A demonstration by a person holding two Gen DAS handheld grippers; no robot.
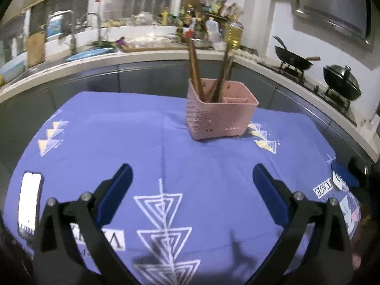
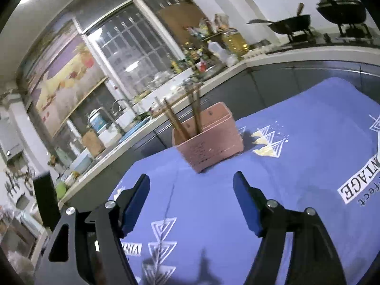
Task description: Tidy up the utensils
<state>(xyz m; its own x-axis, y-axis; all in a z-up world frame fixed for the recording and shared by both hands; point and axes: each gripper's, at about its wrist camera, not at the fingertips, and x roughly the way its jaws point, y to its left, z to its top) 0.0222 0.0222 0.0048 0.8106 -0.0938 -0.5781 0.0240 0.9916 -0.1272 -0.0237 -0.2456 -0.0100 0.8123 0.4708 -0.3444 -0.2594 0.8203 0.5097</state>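
A pink perforated utensil basket (image 1: pixel 219 111) stands on the blue patterned tablecloth (image 1: pixel 201 166) toward the far side. Brown chopsticks (image 1: pixel 194 68) lean upright in its left compartment; the small right compartment looks empty. My left gripper (image 1: pixel 192 173) is open and empty, hovering above the cloth well short of the basket. In the right wrist view the basket (image 2: pixel 209 142) with chopsticks (image 2: pixel 187 116) sits ahead. My right gripper (image 2: pixel 192 182) is open and empty, tilted, just in front of the basket.
A phone (image 1: pixel 29 201) lies at the table's left edge. A kitchen counter (image 1: pixel 142 54) with sink, bottles and an oil jug (image 1: pixel 234 34) curves behind the table. Two woks (image 1: pixel 294 59) sit on a stove at the right.
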